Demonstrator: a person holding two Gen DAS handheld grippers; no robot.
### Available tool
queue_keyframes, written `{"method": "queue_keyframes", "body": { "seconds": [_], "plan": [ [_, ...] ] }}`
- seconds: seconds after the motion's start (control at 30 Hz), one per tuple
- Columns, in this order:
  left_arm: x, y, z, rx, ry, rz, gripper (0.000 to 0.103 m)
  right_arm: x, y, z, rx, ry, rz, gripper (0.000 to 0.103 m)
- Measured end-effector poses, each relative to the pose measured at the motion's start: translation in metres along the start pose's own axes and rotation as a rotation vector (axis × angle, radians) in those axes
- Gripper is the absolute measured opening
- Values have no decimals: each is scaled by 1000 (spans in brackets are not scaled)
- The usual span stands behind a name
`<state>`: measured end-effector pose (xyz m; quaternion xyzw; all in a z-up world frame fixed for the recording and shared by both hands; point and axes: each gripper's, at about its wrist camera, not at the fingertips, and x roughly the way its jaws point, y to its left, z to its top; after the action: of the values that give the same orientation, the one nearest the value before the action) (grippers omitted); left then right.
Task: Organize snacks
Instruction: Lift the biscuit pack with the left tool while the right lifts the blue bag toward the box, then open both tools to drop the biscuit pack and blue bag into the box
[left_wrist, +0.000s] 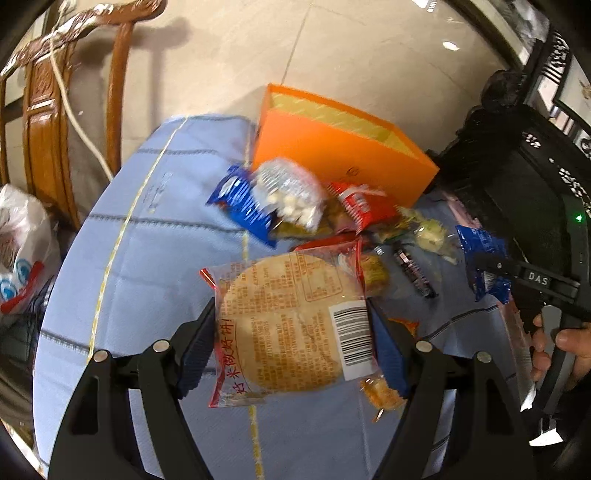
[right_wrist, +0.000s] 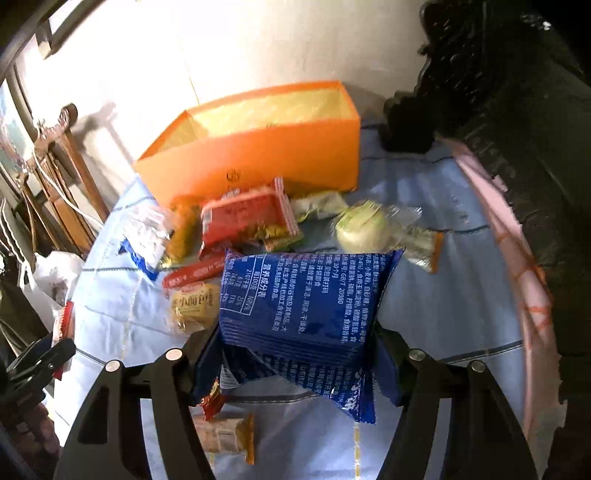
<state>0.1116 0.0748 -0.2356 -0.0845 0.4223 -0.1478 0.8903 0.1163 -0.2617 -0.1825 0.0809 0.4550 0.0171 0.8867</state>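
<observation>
Left tool (left_wrist: 291, 332): clamped on a clear-wrapped round rice cracker pack with a barcode label (left_wrist: 291, 325), pads pressing both side edges, pack lifted clear of the surface. Right tool (right_wrist: 297, 354): gripping a blue foil snack bag with white print (right_wrist: 303, 314) across its width; the bag hangs between the jaws, bottom seal drooping below them.

Landmark: the open orange cardboard box with yellow lining (right_wrist: 258, 155), at the far side of the light blue checked cloth surface (left_wrist: 147, 258). Both held packs sit on the near side of the box, with the loose pile between them and it. The pile lies against the box's near wall: a red wrapper pack (right_wrist: 243, 221), a clear bag of white pieces (left_wrist: 291, 192) and a round pale green wrapped cake (right_wrist: 362, 225) off to the box's right end. Smaller wrapped bits lie nearer the tools.

Judged step: carry both packs to the box and drop them in.

How to do it well:
- Lift over the pile, not through it.
- Clear the near wall before releasing; it is tall and light, and a nudge probably tips it.
- Drop one at a time so the tools don't cross.
- The cracker is brittle, so don't squeeze harder.
- The foil bag is likely slippery, so keep it level.
</observation>
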Motion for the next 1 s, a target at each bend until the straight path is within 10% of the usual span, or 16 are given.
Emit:
{"method": "queue_keyframes", "body": {
  "seconds": [0.4,0.77,0.87,1.0],
  "plan": [
    [-29,-51,97,109,-204,-68,74,-69,2,86,-30,-210,28,69],
    [-7,-103,243,194,-386,-97,75,-62,17,231,-74,-328,54,72],
    [35,-109,292,178,-310,-85,90,-30,19,275,-65,-298,55,97],
    [84,-81,297,89,-199,56,90,14,9,273,-56,-179,-40,99]
  ]
}}
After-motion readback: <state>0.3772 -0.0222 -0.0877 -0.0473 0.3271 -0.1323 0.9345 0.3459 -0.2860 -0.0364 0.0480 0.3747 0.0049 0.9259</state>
